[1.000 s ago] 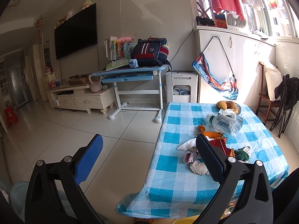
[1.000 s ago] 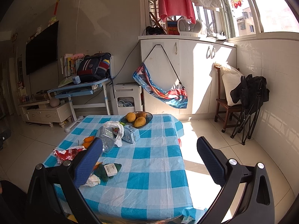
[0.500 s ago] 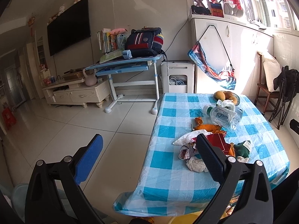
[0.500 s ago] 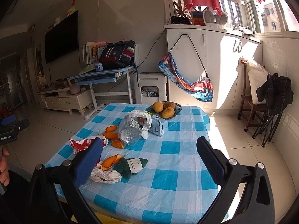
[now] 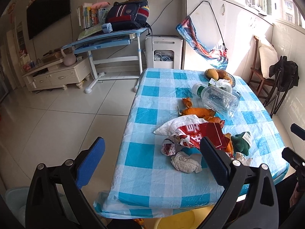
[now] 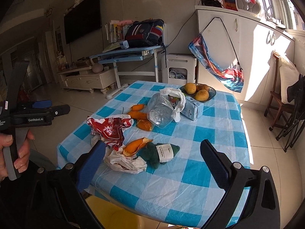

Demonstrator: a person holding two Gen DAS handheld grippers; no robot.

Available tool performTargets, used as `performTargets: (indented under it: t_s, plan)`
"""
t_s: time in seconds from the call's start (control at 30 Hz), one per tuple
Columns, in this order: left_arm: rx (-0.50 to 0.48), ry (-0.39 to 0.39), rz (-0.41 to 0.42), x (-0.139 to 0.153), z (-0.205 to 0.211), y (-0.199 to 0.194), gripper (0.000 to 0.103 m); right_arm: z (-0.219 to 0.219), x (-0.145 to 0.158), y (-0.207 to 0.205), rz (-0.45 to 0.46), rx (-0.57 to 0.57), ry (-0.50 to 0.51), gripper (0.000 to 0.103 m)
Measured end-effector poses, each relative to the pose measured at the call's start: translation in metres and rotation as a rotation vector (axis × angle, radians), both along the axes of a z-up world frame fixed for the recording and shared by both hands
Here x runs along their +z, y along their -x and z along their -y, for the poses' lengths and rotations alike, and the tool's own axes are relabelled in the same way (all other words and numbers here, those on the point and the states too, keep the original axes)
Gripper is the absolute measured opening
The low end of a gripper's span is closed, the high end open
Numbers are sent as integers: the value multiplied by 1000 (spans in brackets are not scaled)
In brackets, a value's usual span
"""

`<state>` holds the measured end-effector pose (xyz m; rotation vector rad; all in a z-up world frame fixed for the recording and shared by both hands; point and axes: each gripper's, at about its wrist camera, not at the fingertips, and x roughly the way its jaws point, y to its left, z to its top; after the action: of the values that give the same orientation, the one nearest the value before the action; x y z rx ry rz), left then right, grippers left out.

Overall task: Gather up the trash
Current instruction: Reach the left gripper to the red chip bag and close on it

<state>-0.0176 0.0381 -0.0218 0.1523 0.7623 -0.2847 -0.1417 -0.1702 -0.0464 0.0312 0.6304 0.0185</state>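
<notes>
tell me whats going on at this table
A person holds a two-finger gripper in each hand over a blue checked tablecloth littered with trash. Both the left gripper and the right gripper are open and empty. A crumpled white tissue, orange peels, a red and white wrapper and a clear plastic bottle all lie untouched; nothing has been picked up yet.

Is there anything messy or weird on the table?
Yes. A clear plastic bottle lies on its side instead of standing. Orange peels are scattered on the checked tablecloth, a torn red wrapper sits crumpled, and a wadded tissue lies near the table's front edge. Nothing looks spilled.
</notes>
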Motion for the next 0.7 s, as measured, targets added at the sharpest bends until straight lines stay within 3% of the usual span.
performTargets:
  t_s: [0.13, 0.33, 0.53, 0.63, 0.7]
  plan:
    - [-13, 20, -98, -20, 4, -15, 96, -17, -11, -6, -54, 89, 20, 86]
    - [-30, 0, -119, -29, 17, -33, 96, -36, -27, -25, -119, 191, 16, 75]
    - [-42, 98, -230, -42, 14, -47, 96, -57, -48, -42, -182, 231, 88, 66]
    - [-31, 119, -244, -46, 15, -52, 96, -54, -55, -47, -209, 221, 92, 52]
    - [-28, 120, -255, -51, 19, -56, 93, -50, -57, -47, -219, 225, 64, 38]
